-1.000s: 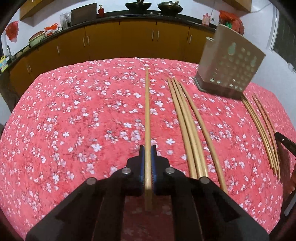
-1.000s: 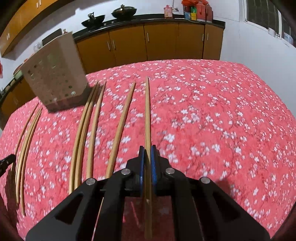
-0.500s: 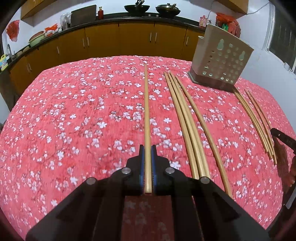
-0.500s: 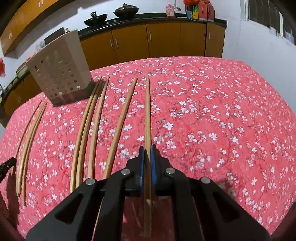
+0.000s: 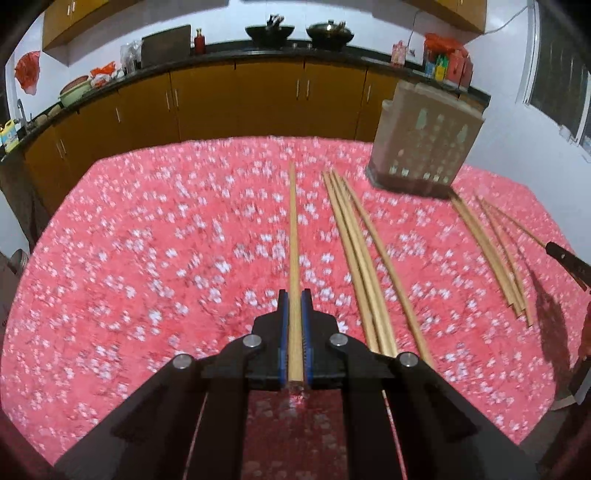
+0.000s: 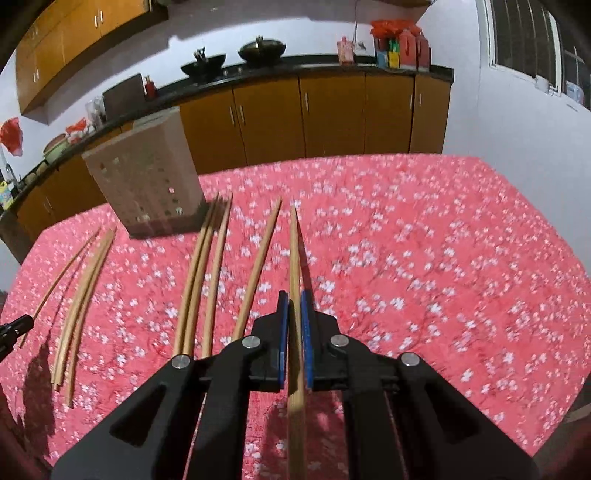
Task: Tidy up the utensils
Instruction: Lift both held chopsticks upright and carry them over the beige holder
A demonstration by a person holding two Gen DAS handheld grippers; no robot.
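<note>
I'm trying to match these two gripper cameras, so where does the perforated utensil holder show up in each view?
Left wrist view: the perforated utensil holder stands upper right, at the far side of the red floral tablecloth.
Right wrist view: the same holder stands upper left.
Shared landmark: the two black woks on the back counter.
</note>
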